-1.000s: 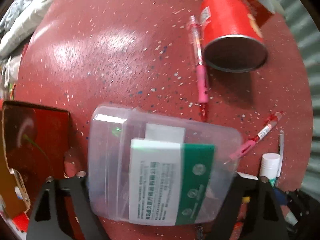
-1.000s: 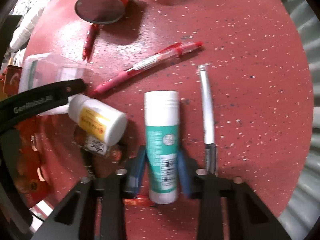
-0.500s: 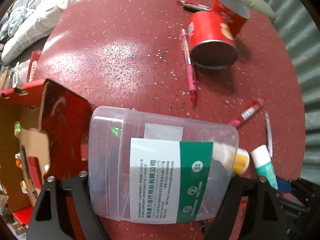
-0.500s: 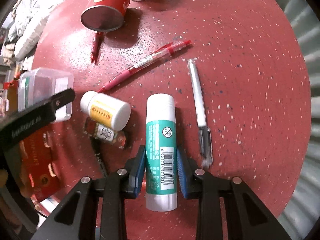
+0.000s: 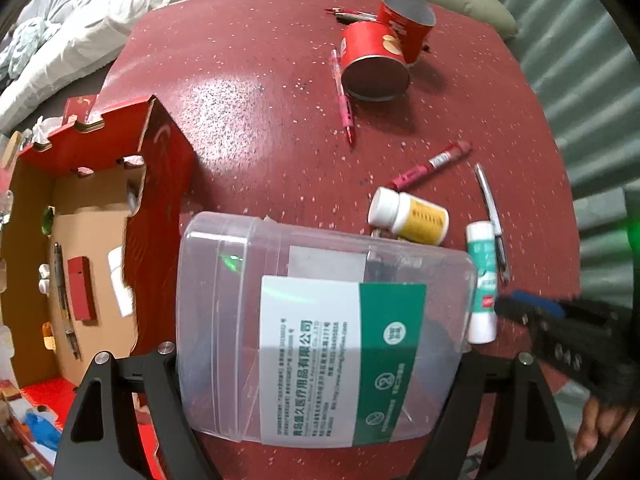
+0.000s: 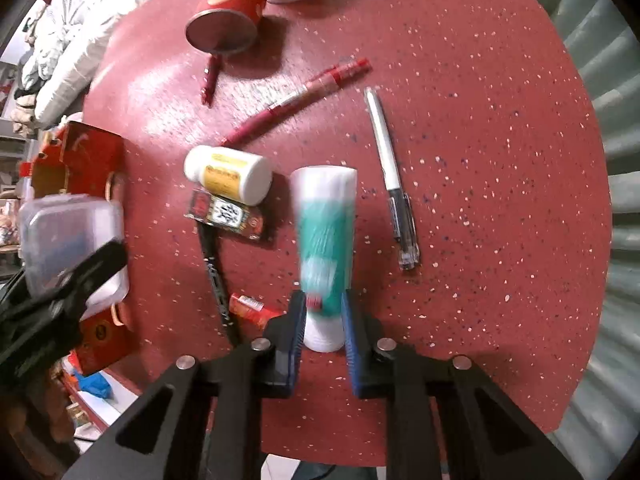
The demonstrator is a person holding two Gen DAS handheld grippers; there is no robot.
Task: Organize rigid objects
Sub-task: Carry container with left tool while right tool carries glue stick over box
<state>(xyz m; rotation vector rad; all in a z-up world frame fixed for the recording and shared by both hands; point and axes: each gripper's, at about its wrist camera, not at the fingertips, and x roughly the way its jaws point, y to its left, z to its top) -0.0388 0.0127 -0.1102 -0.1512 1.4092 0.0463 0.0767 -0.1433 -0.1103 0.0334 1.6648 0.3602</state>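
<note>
My left gripper (image 5: 320,356) is shut on a clear plastic box (image 5: 320,340) with a white and green label, held above the red table (image 5: 260,140). The same box (image 6: 68,236) shows at the left of the right wrist view. A white and teal glue stick (image 6: 326,240) stands blurred between the blue pads (image 6: 298,320) of my right gripper (image 6: 323,320), whose jaws are closing on its lower end. In the left wrist view the glue stick (image 5: 482,280) shows at the right, just past the box's edge.
An open red cardboard box (image 5: 100,240) holding small items sits at the table's left edge. A white pill bottle (image 6: 228,174), a dark packet (image 6: 228,216), a black pen (image 6: 216,276), a silver pen (image 6: 390,168), a red pen (image 6: 300,96) and red cans (image 6: 228,12) lie around.
The left gripper has risen with the clear box and drifted toward the red cardboard box. The right gripper has lifted, its pads have drawn tighter, and the glue stick has tilted and blurred.
</note>
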